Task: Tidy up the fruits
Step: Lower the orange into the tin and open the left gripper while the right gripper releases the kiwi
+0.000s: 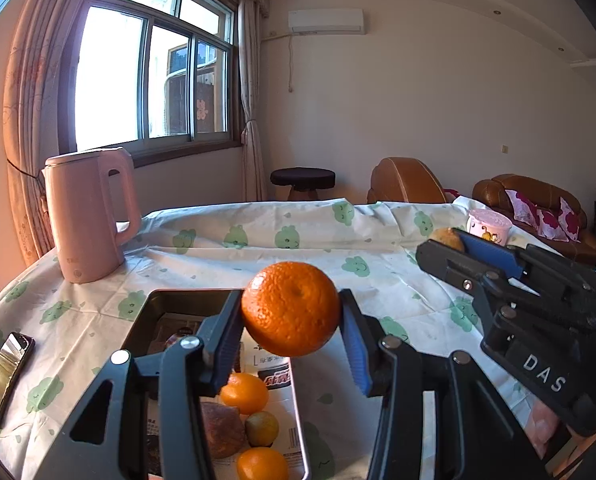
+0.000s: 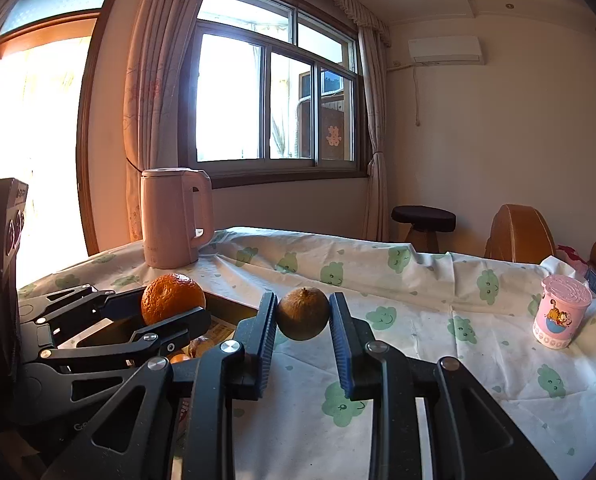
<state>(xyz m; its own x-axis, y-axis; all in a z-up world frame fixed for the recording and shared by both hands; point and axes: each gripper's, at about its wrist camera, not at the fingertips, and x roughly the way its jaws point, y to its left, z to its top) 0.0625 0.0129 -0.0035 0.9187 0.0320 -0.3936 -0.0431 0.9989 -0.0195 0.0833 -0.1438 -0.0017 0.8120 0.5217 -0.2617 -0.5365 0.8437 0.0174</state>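
My left gripper [image 1: 292, 316] is shut on a large orange [image 1: 291, 309] and holds it above the far right part of a dark metal tray [image 1: 154, 312]. The tray holds two small oranges [image 1: 244, 395], a greenish-brown fruit [image 1: 262, 428] and a reddish-brown fruit [image 1: 222, 430] on printed paper. My right gripper [image 2: 302, 320] is shut on a brownish-green round fruit [image 2: 303, 313] and holds it above the tablecloth, right of the tray. The left gripper with its orange [image 2: 172, 298] shows at the left of the right wrist view. The right gripper [image 1: 453, 242] shows at the right of the left wrist view.
A pink kettle [image 1: 90, 216] stands at the table's far left. A phone [image 1: 4, 376] lies left of the tray. A pink lidded cup [image 2: 559, 312] stands at the far right. The table has a white cloth with green prints [image 2: 437, 320]. A stool and sofas stand behind.
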